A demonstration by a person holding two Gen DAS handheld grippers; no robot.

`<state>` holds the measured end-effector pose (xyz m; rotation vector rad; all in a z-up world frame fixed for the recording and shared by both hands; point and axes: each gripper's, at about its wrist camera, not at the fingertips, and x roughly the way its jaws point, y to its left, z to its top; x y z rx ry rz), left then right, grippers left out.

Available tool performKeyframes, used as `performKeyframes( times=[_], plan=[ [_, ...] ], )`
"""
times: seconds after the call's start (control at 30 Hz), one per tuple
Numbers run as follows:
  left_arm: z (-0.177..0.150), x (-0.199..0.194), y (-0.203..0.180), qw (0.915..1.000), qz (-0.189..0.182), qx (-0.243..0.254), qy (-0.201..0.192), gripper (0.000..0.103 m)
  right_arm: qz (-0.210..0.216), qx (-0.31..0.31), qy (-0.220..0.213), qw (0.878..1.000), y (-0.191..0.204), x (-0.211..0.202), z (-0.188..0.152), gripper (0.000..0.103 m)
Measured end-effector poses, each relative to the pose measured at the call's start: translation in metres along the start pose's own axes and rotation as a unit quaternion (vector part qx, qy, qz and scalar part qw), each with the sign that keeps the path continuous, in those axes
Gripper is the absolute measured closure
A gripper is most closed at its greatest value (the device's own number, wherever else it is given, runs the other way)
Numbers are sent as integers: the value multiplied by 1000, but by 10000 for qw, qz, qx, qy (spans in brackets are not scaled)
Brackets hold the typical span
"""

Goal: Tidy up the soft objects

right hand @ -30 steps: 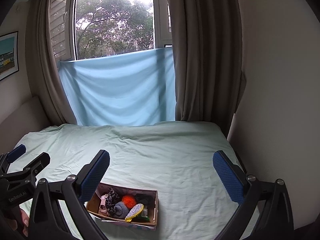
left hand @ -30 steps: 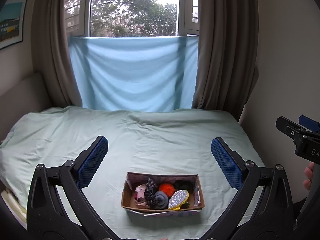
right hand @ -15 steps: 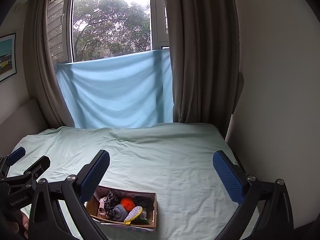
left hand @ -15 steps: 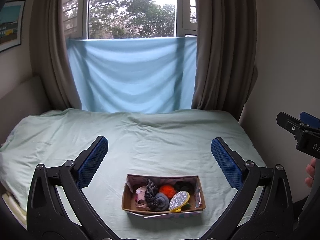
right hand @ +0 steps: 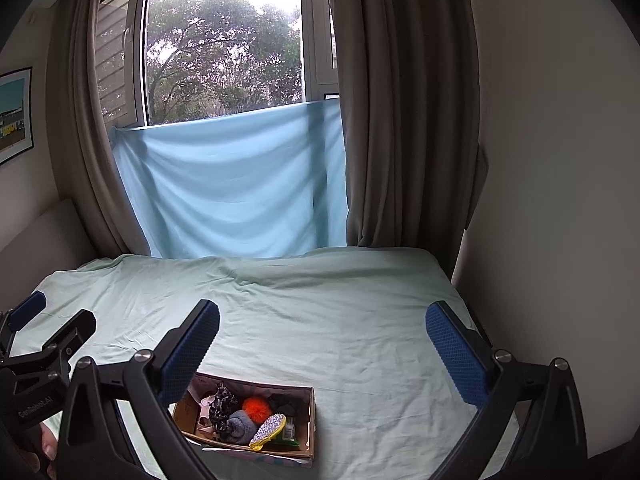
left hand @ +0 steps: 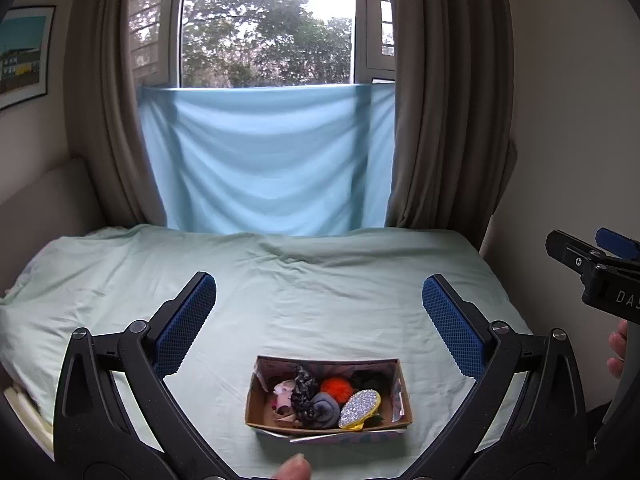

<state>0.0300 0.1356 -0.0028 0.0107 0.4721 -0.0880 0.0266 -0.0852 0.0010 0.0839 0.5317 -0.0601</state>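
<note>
My jaws hang wide apart above the bed [left hand: 320, 280], its sheet bare ahead and to both sides, the only obstacle a box [left hand: 328, 420] of soft things [left hand: 320, 400] near its front edge, walls hemming the far side

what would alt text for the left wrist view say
A small cardboard box of soft items, including an orange pom-pom and a glittery pouch, sits on a pale green bed between the open left gripper's blue-padded fingers. A curtained window lies beyond.
</note>
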Motion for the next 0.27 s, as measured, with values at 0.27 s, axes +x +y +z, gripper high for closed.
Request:
performKeyframes(
  times=[0.27],
  plan=[
    [-2,6,-4,10000,-43,39,57,0,-6,-33,76,10000,2,5,-1,0]
  ],
)
